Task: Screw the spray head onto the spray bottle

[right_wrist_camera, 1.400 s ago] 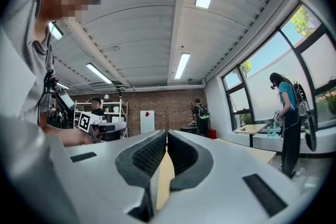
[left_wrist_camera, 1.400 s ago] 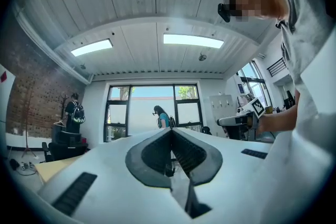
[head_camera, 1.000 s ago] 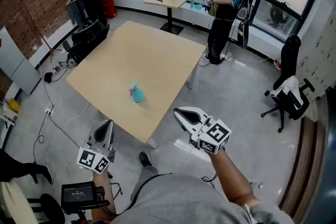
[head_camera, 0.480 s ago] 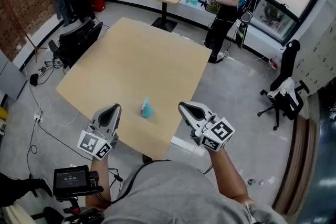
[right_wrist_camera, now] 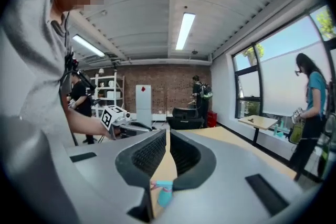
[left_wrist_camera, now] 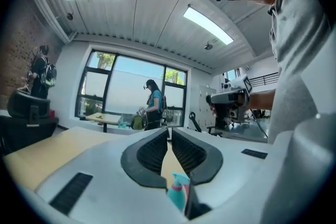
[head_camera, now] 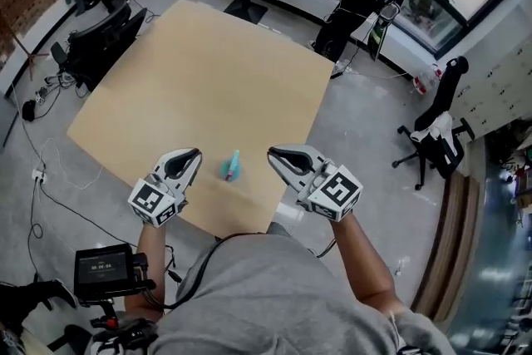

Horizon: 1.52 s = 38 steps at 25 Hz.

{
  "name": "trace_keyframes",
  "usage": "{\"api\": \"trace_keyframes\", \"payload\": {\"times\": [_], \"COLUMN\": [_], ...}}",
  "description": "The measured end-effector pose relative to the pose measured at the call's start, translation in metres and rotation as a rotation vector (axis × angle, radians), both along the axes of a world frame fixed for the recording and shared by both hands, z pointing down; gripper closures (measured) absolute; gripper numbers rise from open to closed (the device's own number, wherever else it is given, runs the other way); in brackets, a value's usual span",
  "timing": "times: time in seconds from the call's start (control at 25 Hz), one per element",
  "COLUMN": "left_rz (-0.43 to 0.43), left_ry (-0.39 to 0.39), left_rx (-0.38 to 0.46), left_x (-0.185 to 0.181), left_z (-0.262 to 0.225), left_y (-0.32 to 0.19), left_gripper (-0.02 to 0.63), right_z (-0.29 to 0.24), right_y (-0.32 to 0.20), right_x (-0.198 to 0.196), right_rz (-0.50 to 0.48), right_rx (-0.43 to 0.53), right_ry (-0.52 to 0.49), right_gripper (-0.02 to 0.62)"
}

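Worktop [head_camera: 208, 71]: bottle [head_camera: 232, 168] by near edge, flanked by left hand-held gripper [head_camera: 192, 155] and right hand-held gripper [head_camera: 275, 154], both clenched, empty. Approach step, probably; next, open to grasp.

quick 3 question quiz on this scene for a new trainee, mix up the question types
1. True or false: the left gripper is holding the spray bottle.
2. Where is the spray bottle?
A. on the floor
B. on the wooden table, near its closest edge, between the two grippers in the head view
C. on the office chair
3. Fill in: the jaws of the right gripper are ____ (open or shut), with nothing between them.

Key: 1 false, both grippers are empty and clear of the bottle; 2 B; 3 shut.
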<state>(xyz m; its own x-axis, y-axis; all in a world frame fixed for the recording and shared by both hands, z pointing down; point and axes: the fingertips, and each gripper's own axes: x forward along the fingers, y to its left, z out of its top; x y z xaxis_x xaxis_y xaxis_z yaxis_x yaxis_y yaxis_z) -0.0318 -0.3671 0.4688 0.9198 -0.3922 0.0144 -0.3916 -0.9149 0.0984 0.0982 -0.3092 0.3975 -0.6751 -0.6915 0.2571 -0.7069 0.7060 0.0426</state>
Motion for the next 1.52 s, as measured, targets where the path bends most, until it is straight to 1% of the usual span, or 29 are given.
{"api": "trace_keyframes", "payload": {"times": [0.12,0.16,0.2,0.24,0.28,0.4,0.48,0.56,0.64,0.76,0.84,0.88,0.96,1.04,1.08,1.12,1.16,1.2,1.24,1.28,1.32,1.36,1.44,1.48,1.52], "left_rz": [0.057,0.073,0.092,0.113,0.136,0.21,0.255,0.3,0.352,0.429,0.454,0.459,0.461,0.457,0.448,0.433,0.408,0.374,0.332,0.287,0.239,0.19,0.09,0.036,-0.022], "left_ry": [-0.09,-0.126,-0.158,-0.184,-0.206,-0.273,-0.317,-0.369,-0.431,-0.5,-0.52,-0.521,-0.511,-0.491,-0.476,-0.453,-0.426,-0.395,-0.366,-0.341,-0.319,-0.303,-0.29,-0.293,-0.296], "left_rx": [-0.036,-0.04,-0.047,-0.057,-0.066,-0.066,-0.059,-0.044,-0.01,0.066,0.111,0.123,0.12,0.098,0.083,0.066,0.047,0.027,0.005,-0.016,-0.038,-0.059,-0.089,-0.098,-0.108], "left_x": [0.009,0.012,0.016,0.021,0.026,0.043,0.055,0.066,0.079,0.099,0.11,0.114,0.122,0.129,0.132,0.134,0.134,0.134,0.134,0.135,0.135,0.136,0.138,0.138,0.138], "left_z": [0.055,0.073,0.09,0.106,0.122,0.169,0.204,0.236,0.263,0.281,0.286,0.289,0.296,0.305,0.309,0.312,0.313,0.311,0.309,0.306,0.304,0.303,0.301,0.3,0.3], "left_y": [-0.005,-0.002,0.001,0.003,0.003,-0.001,-0.003,-0.004,-0.001,0.006,0.008,0.008,0.009,0.009,0.008,0.006,0.002,-0.001,-0.005,-0.008,-0.012,-0.015,-0.019,-0.021,-0.023], "left_gripper": [0.596,0.567,0.5,0.442,0.398,0.318,0.27,0.237,0.21,0.183,0.176,0.176,0.176,0.178,0.18,0.197,0.198,0.198,0.199,0.199,0.199,0.199,0.199,0.199,0.199], "right_z": [0.023,0.033,0.045,0.059,0.074,0.123,0.16,0.195,0.221,0.25,0.264,0.27,0.281,0.292,0.296,0.299,0.3,0.299,0.298,0.297,0.296,0.295,0.294,0.294,0.293], "right_y": [-0.008,-0.006,-0.003,-0.002,-0.004,-0.021,-0.033,-0.04,-0.042,-0.042,-0.044,-0.045,-0.047,-0.046,-0.046,-0.046,-0.048,-0.051,-0.054,-0.057,-0.06,-0.064,-0.067,-0.067,-0.068], "right_x": [-0.026,-0.033,-0.04,-0.044,-0.047,-0.047,-0.044,-0.04,-0.041,-0.044,-0.047,-0.05,-0.055,-0.059,-0.061,-0.062,-0.063,-0.063,-0.062,-0.06,-0.057,-0.054,-0.047,-0.044,-0.042], "right_rz": [-0.171,-0.243,-0.322,-0.401,-0.472,-0.643,-0.743,-0.846,-0.96,-1.114,-1.185,-1.208,-1.237,-1.256,-1.255,-1.237,-1.198,-1.135,-1.048,-0.936,-0.801,-0.645,-0.301,-0.148,-0.025], "right_rx": [-0.011,-0.004,0.006,0.008,0.0,-0.042,-0.051,-0.042,-0.013,0.077,0.142,0.164,0.183,0.165,0.139,0.101,0.052,-0.007,-0.08,-0.162,-0.248,-0.331,-0.483,-0.537,-0.575], "right_ry": [0.211,0.293,0.374,0.451,0.522,0.705,0.835,0.965,1.069,1.189,1.246,1.26,1.266,1.25,1.229,1.205,1.18,1.149,1.107,1.049,0.975,0.885,0.689,0.605,0.537], "right_gripper": [0.585,0.571,0.522,0.453,0.436,0.433,0.433,0.433,0.433,0.432,0.432,0.433,0.433,0.442,0.459,0.46,0.46,0.462,0.462,0.463,0.463,0.463,0.465,0.465,0.465]}}
